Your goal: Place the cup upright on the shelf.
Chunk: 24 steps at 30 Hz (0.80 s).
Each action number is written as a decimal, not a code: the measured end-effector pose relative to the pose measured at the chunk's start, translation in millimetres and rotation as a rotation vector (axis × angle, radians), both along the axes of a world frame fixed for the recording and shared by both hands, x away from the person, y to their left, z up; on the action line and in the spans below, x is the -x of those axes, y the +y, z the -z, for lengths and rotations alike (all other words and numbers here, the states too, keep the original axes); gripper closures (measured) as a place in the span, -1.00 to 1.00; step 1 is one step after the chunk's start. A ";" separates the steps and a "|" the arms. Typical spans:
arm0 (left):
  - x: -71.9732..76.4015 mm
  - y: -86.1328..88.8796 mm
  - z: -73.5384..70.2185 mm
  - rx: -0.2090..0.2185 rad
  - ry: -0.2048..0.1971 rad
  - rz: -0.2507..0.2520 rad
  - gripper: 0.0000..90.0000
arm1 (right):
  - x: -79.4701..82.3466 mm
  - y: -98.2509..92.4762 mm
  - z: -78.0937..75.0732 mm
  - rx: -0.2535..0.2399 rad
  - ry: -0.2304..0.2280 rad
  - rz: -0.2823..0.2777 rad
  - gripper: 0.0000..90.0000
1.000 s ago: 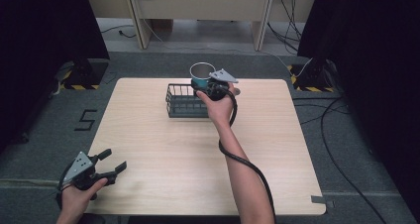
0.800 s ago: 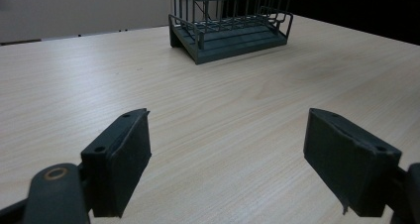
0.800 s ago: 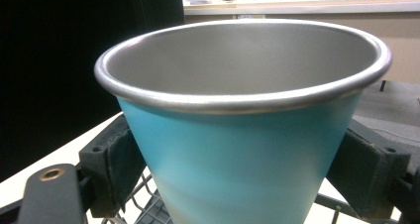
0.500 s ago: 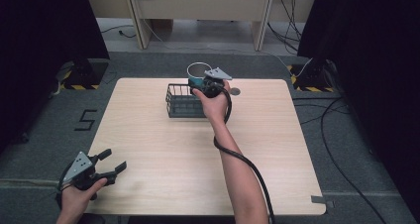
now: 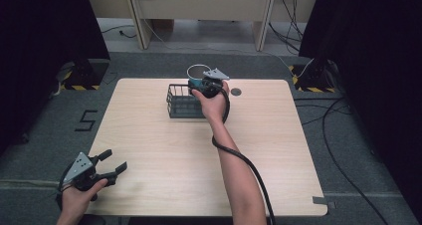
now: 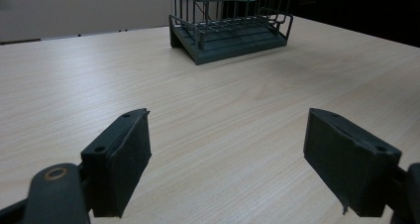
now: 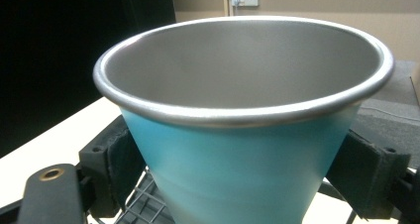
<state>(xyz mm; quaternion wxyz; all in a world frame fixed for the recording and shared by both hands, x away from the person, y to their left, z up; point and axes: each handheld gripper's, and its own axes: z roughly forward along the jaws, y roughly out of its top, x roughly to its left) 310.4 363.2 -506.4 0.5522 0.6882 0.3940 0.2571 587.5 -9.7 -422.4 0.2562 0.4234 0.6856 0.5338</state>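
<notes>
Though gripped — cup [image 7: 242, 149] base hidden.

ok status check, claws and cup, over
Right claw shut on teal cup, above the wire basket. Left claw open, idle at near table edge. Nothing in the way.

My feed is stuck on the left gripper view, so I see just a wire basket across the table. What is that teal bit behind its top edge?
Observer: A teal cup with a bare metal inside, upright and empty. The right tongs grip it, one jaw on each side.
Operator: Is it resting in the basket yet?
Observer: I cannot tell. In the high view it sits over the far right end of the basket, rim above the wires.
Operator: Where are my own tongs?
Observer: The left tongs hang open at the table's near left corner, holding nothing.
</notes>
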 end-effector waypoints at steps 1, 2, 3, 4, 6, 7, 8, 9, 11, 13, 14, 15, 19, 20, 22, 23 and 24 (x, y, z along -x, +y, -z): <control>0.0 0.0 0.0 0.000 0.000 0.000 -0.61 | -0.4 0.8 0.7 -0.001 0.005 0.000 -0.62; 0.1 0.0 0.0 0.001 0.000 0.000 -0.61 | -1.0 1.2 1.5 0.000 0.008 0.001 -0.62; 0.1 0.1 -0.1 0.000 0.000 0.001 -0.61 | -1.6 1.6 2.4 0.002 0.011 0.002 -0.62; 0.1 0.1 -0.1 0.000 0.000 0.001 -0.61 | -2.1 2.0 3.2 0.005 0.014 0.004 -0.62; 0.1 0.1 -0.1 0.000 0.000 0.001 -0.61 | -2.8 2.9 4.8 0.008 0.020 0.005 -0.62; 0.0 0.0 0.0 0.001 0.000 0.001 -0.61 | -3.2 3.3 5.5 0.010 0.022 0.005 -0.62; 0.0 0.0 0.0 0.001 0.000 0.001 -0.61 | -3.3 3.9 6.1 0.010 0.023 0.004 -0.62; 0.0 0.0 0.0 0.002 0.000 0.001 -0.61 | -3.5 4.5 6.7 0.012 0.024 0.004 -0.62; 0.0 0.1 0.0 0.001 0.000 0.001 -0.61 | -3.7 5.7 8.0 0.015 0.032 0.006 -0.62; 0.1 0.2 -0.1 0.000 0.000 0.002 -0.61 | -4.2 6.8 9.6 0.022 0.037 0.005 -0.62; 0.1 0.2 -0.2 0.000 0.000 0.002 -0.61 | -4.4 7.3 10.4 0.022 0.041 0.006 -0.62; 0.1 0.1 -0.1 0.000 0.000 0.002 -0.61 | -4.6 7.8 11.3 0.024 0.044 0.006 -0.62; 0.1 0.1 -0.1 0.002 0.000 0.003 -0.61 | -5.4 9.3 14.7 0.032 0.061 0.008 -0.62; 0.2 0.2 -0.2 0.003 -0.001 0.003 -0.61 | -5.5 9.7 15.5 0.034 0.064 0.010 -0.62; 0.2 0.3 -0.3 0.004 -0.001 0.004 -0.61 | -5.6 10.5 16.7 0.038 0.067 0.012 -0.62; 0.2 0.2 -0.2 0.003 0.000 0.004 -0.61 | -5.5 11.2 17.1 0.038 0.069 0.012 -0.62; 0.2 0.2 -0.2 0.003 0.000 0.004 -0.61 | -5.5 11.7 17.5 0.040 0.070 0.010 -0.62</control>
